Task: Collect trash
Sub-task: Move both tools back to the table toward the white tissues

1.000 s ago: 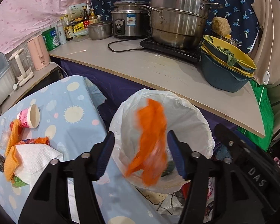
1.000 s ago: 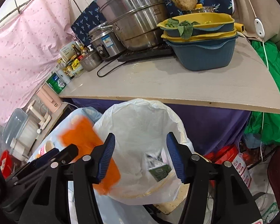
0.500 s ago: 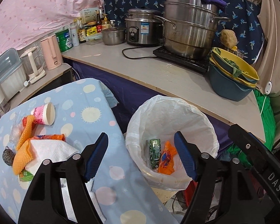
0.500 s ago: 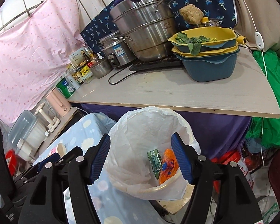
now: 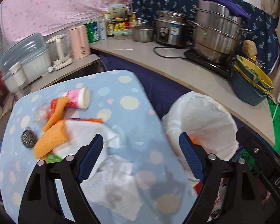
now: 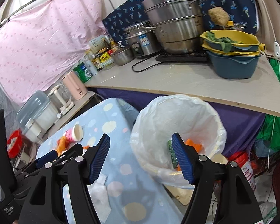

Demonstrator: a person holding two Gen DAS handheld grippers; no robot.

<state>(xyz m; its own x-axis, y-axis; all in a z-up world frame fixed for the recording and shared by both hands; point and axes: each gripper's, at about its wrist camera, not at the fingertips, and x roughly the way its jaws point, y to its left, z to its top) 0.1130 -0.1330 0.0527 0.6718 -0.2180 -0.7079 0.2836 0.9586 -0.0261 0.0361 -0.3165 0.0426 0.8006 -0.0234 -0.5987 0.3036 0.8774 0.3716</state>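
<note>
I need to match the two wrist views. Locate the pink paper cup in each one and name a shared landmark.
Left wrist: the pink paper cup lies on its side upper left of centre on the blue dotted tablecloth.
Right wrist: the cup sits left of centre, above the left finger.
Shared landmark: the white-lined trash bin, right of the cup.

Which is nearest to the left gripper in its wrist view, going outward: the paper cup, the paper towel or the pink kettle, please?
From the left gripper:
1. Paper towel, beside its left finger.
2. Paper cup, lying mid-table.
3. Pink kettle, on the far counter.
</note>
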